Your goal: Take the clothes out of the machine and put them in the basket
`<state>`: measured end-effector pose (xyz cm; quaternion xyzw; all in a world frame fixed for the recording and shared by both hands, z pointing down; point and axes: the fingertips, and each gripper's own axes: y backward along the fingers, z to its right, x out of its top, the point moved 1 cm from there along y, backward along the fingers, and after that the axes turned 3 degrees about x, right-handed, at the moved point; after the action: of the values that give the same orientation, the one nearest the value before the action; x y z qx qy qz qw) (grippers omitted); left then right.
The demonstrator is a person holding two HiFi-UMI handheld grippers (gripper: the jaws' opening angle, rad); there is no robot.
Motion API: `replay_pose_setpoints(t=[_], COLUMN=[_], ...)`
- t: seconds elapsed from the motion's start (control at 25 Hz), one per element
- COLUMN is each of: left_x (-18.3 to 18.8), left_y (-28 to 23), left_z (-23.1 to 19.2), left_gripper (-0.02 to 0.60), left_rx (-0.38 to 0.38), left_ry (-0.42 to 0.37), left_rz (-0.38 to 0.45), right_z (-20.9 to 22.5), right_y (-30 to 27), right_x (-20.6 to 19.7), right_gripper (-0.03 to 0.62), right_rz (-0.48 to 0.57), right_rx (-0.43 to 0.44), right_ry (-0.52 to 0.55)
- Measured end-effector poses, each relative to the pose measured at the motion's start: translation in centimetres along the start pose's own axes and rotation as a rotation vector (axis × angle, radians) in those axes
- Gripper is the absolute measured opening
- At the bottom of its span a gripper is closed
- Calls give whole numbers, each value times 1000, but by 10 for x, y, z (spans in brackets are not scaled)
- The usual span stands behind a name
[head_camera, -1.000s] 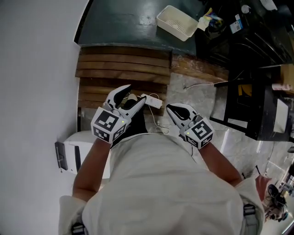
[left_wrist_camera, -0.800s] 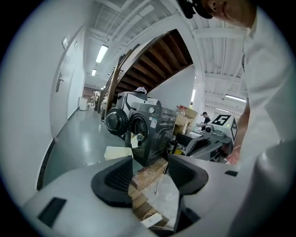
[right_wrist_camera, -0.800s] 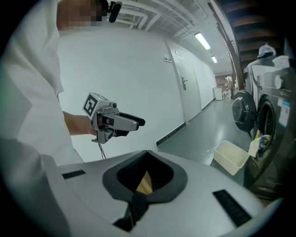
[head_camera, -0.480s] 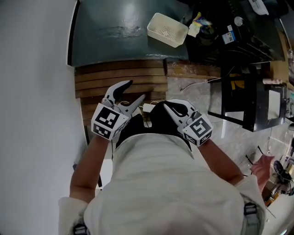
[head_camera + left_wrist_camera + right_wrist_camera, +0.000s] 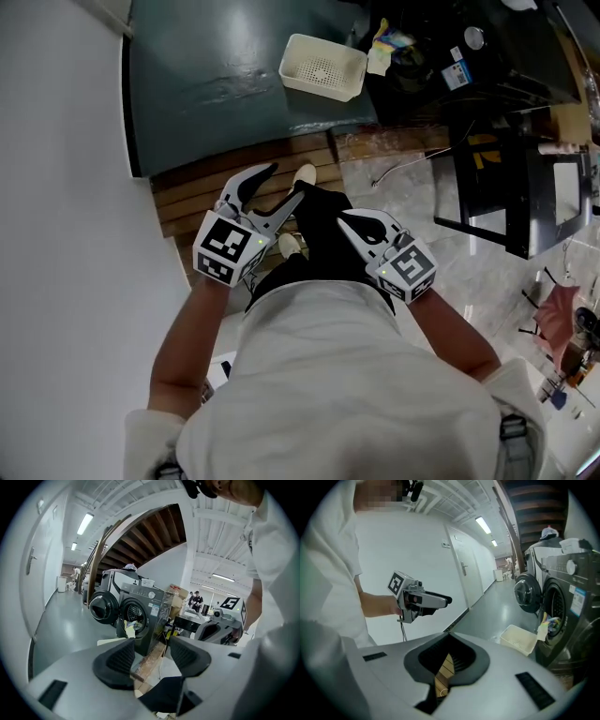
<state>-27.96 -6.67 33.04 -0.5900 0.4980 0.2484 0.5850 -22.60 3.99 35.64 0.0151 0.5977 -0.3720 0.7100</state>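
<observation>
The dark washing machine [image 5: 149, 611] stands with its round door [image 5: 102, 608] swung open and colourful clothes [image 5: 130, 624] showing in the drum. The right gripper view has the same machine [image 5: 562, 606], its clothes [image 5: 548, 622] and the cream basket [image 5: 518, 639] on the floor before it. From the head view the basket [image 5: 322, 67] lies far ahead, empty. My left gripper [image 5: 281, 185] [image 5: 152, 656] is held at waist height, open, nothing between its jaws. My right gripper [image 5: 356, 223] [image 5: 449, 637] beside it is shut and empty.
I stand on a wooden slatted platform [image 5: 234, 173] beside a white wall [image 5: 66, 234]. Beyond it lies dark green floor [image 5: 206, 66], with pale marble floor [image 5: 422, 202] to the right. A black metal stand [image 5: 497, 178] rises at right.
Both grippers have travelled forward and slightly up with the person; the basket and machine have shifted left and nearer in the head view. The white box at lower left has left the view. Jaws unchanged.
</observation>
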Motion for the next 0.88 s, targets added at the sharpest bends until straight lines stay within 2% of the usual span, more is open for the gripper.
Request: replay_pose_setpoints(t=[0.32, 0.52, 0.76, 0.88], left_x=[70, 127, 181, 195], left_y=[-104, -161, -208, -233], left_z=[-67, -86, -91, -93], left_gripper=[233, 238, 247, 250], left_rx=[-106, -165, -227, -265], left_ry=[-74, -110, -164, -194], left_rz=[-64, -109, -146, -168], right_z=[99, 154, 188, 196], right_y=[-35, -28, -11, -8], right_x=[55, 98, 134, 139], right_gripper=[3, 3, 3, 3], right_rz=[28, 46, 72, 77], right_rx=[-40, -75, -142, -166], right_ry=[-57, -101, -137, -157])
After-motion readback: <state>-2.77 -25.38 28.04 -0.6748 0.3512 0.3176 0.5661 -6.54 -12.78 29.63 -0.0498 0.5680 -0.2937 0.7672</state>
